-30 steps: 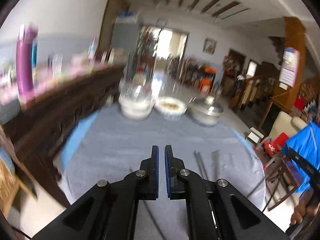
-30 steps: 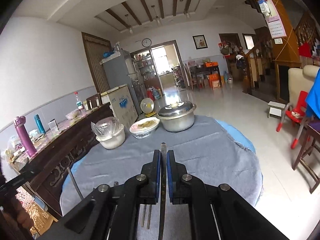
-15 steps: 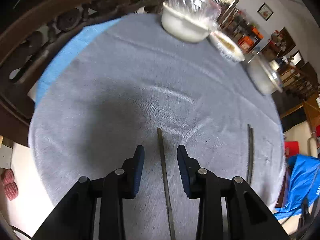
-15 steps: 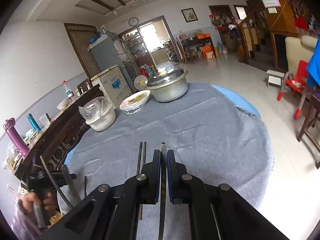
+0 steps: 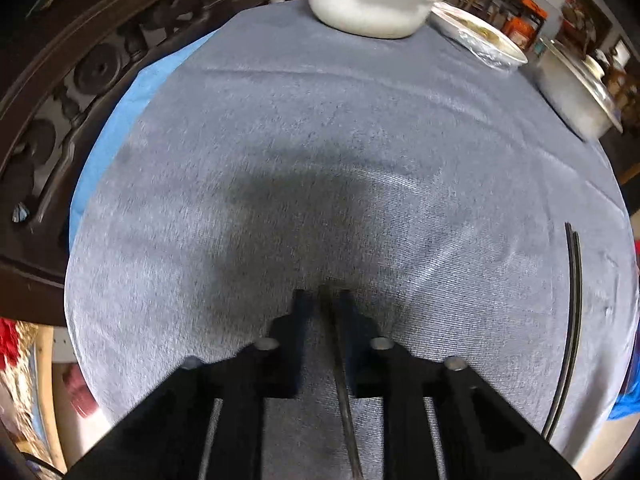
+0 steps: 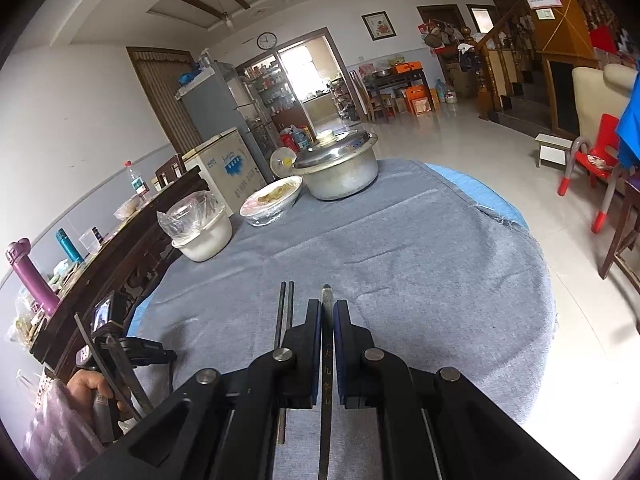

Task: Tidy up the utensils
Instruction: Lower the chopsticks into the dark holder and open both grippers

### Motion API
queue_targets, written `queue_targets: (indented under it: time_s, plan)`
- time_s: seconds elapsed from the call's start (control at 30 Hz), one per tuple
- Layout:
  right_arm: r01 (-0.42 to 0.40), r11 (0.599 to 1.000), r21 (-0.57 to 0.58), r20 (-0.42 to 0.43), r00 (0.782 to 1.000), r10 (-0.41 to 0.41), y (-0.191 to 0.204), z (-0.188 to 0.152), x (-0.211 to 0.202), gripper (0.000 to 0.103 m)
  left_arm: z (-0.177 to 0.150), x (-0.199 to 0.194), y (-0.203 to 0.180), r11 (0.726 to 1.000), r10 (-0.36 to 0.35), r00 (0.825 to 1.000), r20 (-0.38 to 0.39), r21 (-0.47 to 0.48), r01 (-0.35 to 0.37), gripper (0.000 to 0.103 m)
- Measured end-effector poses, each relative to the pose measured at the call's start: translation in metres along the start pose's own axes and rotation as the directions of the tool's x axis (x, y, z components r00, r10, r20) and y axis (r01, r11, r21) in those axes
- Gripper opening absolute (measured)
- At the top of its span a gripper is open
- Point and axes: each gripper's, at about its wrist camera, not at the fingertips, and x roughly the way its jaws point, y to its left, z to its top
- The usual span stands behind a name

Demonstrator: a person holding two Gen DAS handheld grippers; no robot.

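Observation:
My left gripper (image 5: pixel 322 300) is low over the grey tablecloth (image 5: pixel 320 140), its jaws a little apart around a dark chopstick (image 5: pixel 340 368) that lies between them, nearer the right finger. A pair of chopsticks (image 5: pixel 574 320) lies side by side at the right. My right gripper (image 6: pixel 327 312) is shut on another dark chopstick (image 6: pixel 327 356) with gold characters, held above the cloth. The laid pair (image 6: pixel 285 316) lies just left of it. The left gripper (image 6: pixel 120 344) shows at lower left in the right wrist view.
A white bowl with plastic wrap (image 6: pixel 202 232), a covered dish (image 6: pixel 272 200) and a lidded metal pot (image 6: pixel 340 168) stand at the table's far side. A dark carved sideboard (image 5: pixel 60 100) runs along the left. Chairs (image 6: pixel 592 168) stand to the right.
My left gripper has dropped closer to the cloth and its jaws have narrowed around the single chopstick. My right gripper has stayed shut on its chopstick and tilted up a little.

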Motion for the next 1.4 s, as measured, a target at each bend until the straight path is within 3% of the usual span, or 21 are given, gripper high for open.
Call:
queue_targets:
  time_s: [0.17,0.33,0.43,0.53,0.73,0.9,1.2,1.4]
  plan:
    - [-0.005,1.0,-0.007,0.009,1.0,0.005,0.003,0.001,-0.004,0.007,-0.006,-0.007,0.009,0.993,-0.114,0.993,0.019,-0.019,0.115,0.005]
    - [0.001,1.0,-0.023,0.056,0.998,0.0,0.01,0.005,-0.017,0.007,-0.031,-0.049,0.011,0.986,-0.167,0.974,0.153,0.02,0.166,0.005]
    - [-0.001,0.999,-0.038,0.095,0.995,0.004,0.017,0.008,-0.028,0.007,-0.043,-0.087,0.014,0.979,-0.203,0.949,0.242,0.043,0.198,0.005]
    - [0.004,0.998,-0.066,0.138,0.99,0.005,0.028,0.009,-0.038,0.007,-0.058,-0.125,0.016,0.969,-0.247,0.91,0.332,0.071,0.237,0.005]
    - [0.017,0.991,-0.131,0.232,0.973,0.014,0.052,0.009,-0.062,0.007,-0.1,-0.197,0.016,0.948,-0.318,0.811,0.491,0.158,0.276,0.005]
    - [0.041,0.985,-0.167,0.287,0.958,0.008,0.067,0.01,-0.077,0.007,-0.123,-0.23,0.017,0.939,-0.345,0.747,0.569,0.205,0.277,0.005]
    - [0.052,0.986,-0.158,0.366,0.931,0.009,0.076,0.021,-0.102,0.007,-0.143,-0.274,0.013,0.921,-0.388,0.662,0.642,0.258,0.29,0.005]
    - [0.043,0.985,-0.169,0.406,0.913,0.03,0.084,0.031,-0.118,0.007,-0.15,-0.302,0.008,0.91,-0.415,0.618,0.668,0.291,0.296,0.005]
